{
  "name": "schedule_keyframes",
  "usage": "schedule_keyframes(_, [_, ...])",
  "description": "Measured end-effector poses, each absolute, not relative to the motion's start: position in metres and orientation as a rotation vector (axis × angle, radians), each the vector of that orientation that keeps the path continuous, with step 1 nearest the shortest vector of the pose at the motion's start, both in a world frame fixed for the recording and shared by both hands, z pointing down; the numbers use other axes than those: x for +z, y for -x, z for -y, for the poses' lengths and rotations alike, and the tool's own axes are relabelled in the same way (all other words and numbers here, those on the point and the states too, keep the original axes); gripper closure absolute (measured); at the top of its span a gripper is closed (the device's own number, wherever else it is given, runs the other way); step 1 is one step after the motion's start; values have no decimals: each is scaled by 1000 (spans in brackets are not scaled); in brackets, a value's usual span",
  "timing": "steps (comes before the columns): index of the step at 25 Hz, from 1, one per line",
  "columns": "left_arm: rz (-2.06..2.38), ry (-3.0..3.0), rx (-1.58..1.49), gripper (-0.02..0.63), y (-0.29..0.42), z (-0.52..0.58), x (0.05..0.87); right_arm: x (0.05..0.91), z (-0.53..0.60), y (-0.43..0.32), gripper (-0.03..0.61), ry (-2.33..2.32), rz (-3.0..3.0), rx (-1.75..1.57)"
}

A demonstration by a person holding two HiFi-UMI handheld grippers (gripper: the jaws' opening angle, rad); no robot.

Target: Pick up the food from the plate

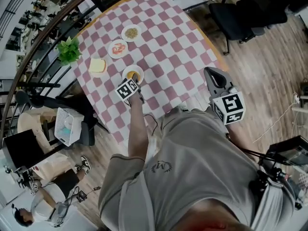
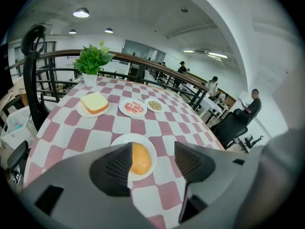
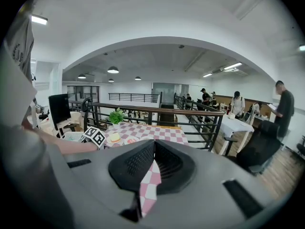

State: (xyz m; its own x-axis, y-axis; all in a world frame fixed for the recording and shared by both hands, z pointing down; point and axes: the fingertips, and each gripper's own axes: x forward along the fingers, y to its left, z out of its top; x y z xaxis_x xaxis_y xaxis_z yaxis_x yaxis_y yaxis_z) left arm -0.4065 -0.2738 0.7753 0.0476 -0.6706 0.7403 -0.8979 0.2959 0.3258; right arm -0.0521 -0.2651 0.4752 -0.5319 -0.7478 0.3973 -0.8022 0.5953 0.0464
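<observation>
An orange-yellow round piece of food (image 2: 141,158) lies on a small white plate (image 2: 151,143) near the front edge of the pink-and-white checked table (image 1: 173,52). My left gripper (image 2: 152,162) hangs just above this plate, open, with the food showing in the gap beside the left jaw; the pads do not touch it. In the head view the left gripper (image 1: 136,82) is over the plate (image 1: 126,72). My right gripper (image 1: 209,71) is off the table's right edge, its jaws shut with nothing in them (image 3: 153,147).
Three more plates stand further back: bread (image 2: 95,102), red-and-white food (image 2: 133,107), grainy food (image 2: 154,105). A potted plant (image 2: 93,59) stands at the far left by the railing (image 2: 143,58). A black office chair (image 1: 236,18) and a white basket (image 1: 67,125) flank the table.
</observation>
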Motion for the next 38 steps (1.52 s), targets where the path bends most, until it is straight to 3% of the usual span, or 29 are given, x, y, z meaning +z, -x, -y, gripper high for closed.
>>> schedule_keyframes(20, [1556, -1106, 217, 307, 432, 292, 886, 491, 258, 40, 565, -1251, 2350, 238])
schedule_keyframes(23, [1492, -1102, 238, 277, 426, 296, 903, 495, 258, 40, 565, -1245, 2341, 249])
schedule_keyframes(25, [1466, -1102, 278, 208, 422, 298, 913, 496, 259, 41, 565, -1232, 2343, 257])
schedule_keyframes(28, [1462, -1091, 370, 196, 420, 299, 916, 494, 262, 41, 565, -1236, 2349, 260])
schedule_keyframes(31, [1495, -1120, 509, 258, 420, 293, 918, 496, 263, 37, 565, -1253, 2349, 277])
schedule_keyframes(38, [1500, -1189, 551, 265, 421, 289, 917, 499, 265, 30, 565, -1276, 2338, 291])
